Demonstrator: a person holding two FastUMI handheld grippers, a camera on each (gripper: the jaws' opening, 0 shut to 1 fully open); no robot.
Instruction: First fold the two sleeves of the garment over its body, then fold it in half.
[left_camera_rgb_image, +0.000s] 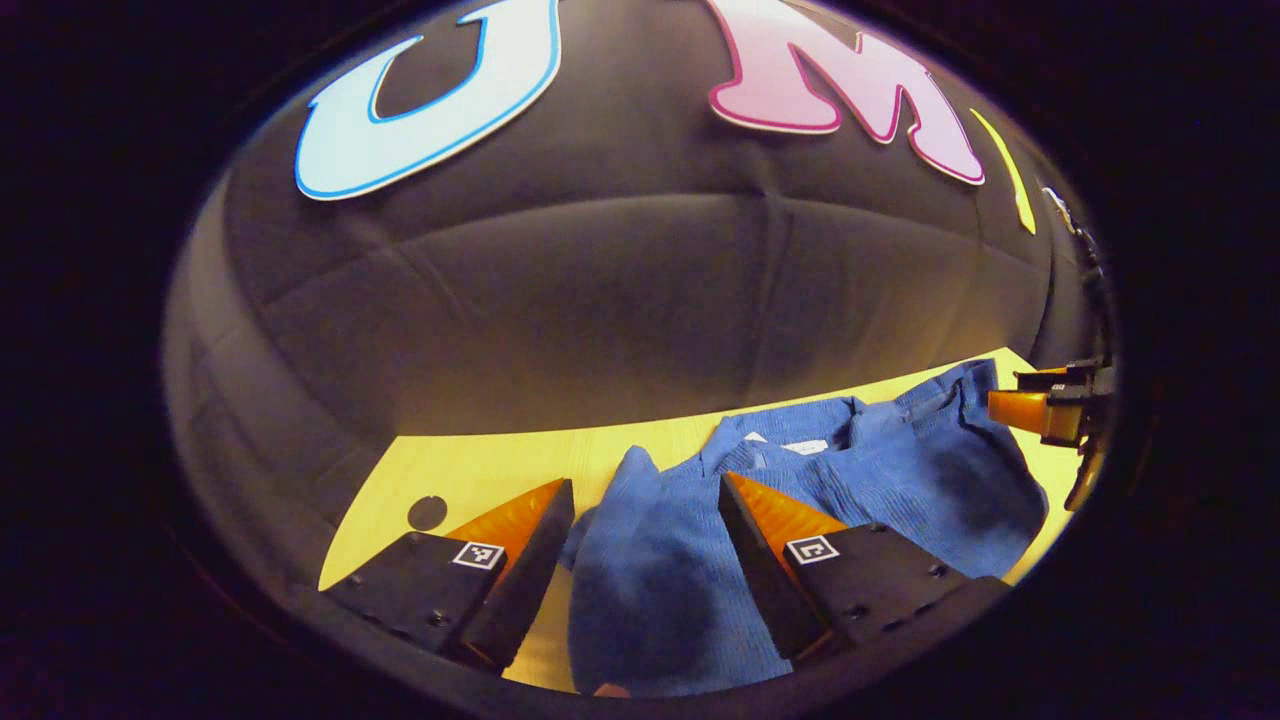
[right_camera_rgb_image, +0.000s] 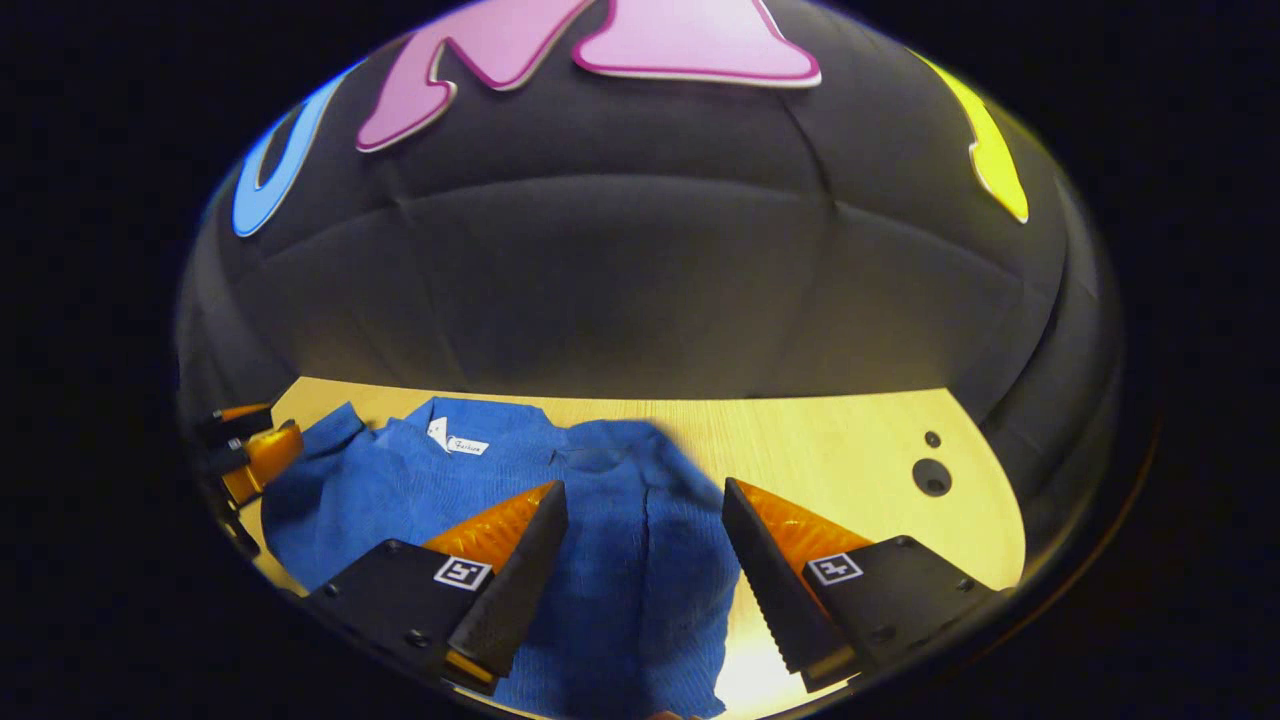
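Blue knit garment (right_camera_rgb_image: 600, 540) lies crosswise, collar toward the wall.

Knit cloth on pale wood

The garment (right_camera_rgb_image: 610, 560) was soft, matt ribbed knit with a small cloth label (right_camera_rgb_image: 462, 441); the table (right_camera_rgb_image: 850, 450) looked like smooth light wood, faintly sheened; the booth wall (left_camera_rgb_image: 600, 300) was matt creased cloth

Blue garment (left_camera_rgb_image: 880, 470) with a fine ribbed knit, plain, no print; small white label (right_camera_rgb_image: 465, 444) at its collar. Pale yellowish wood-grain table (right_camera_rgb_image: 830, 440), two dark round holes (right_camera_rgb_image: 931, 476) near its right edge. Black-and-white square markers (left_camera_rgb_image: 478, 555) on each gripper's black finger mounts.
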